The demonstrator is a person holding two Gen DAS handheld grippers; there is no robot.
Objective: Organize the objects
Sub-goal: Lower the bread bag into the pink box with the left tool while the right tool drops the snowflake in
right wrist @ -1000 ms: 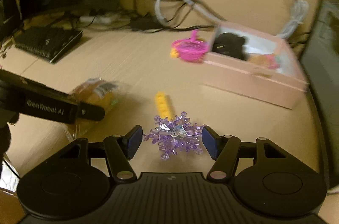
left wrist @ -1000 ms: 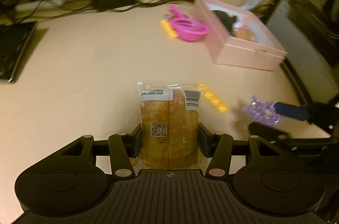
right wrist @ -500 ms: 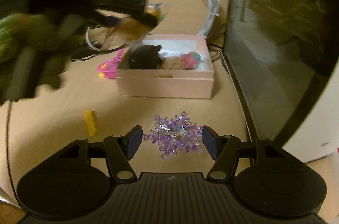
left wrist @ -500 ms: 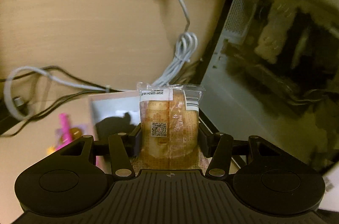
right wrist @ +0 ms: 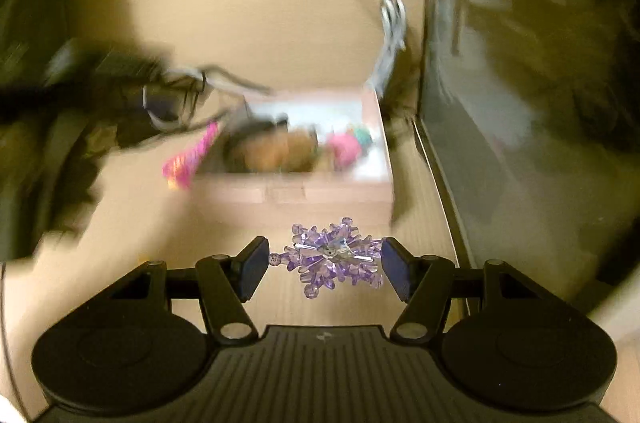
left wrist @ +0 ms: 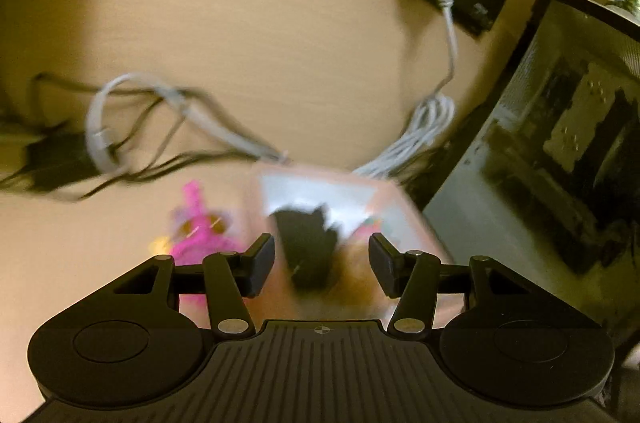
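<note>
The left gripper (left wrist: 322, 265) stands wide with nothing between its 2 fingers, above the pink cardboard box (right wrist: 304, 193), where a blurred brown packet (right wrist: 276, 153) lies. The right gripper (right wrist: 324, 263) clamps a purple crystal bead ornament (right wrist: 332, 257) near the box's front wall.

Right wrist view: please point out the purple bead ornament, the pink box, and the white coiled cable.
purple bead ornament (right wrist: 334, 257), right wrist view, its shiny centre.
pink box (right wrist: 296, 191), right wrist view, its front wall.
white coiled cable (right wrist: 391, 23), right wrist view, the bundled loops.
</note>
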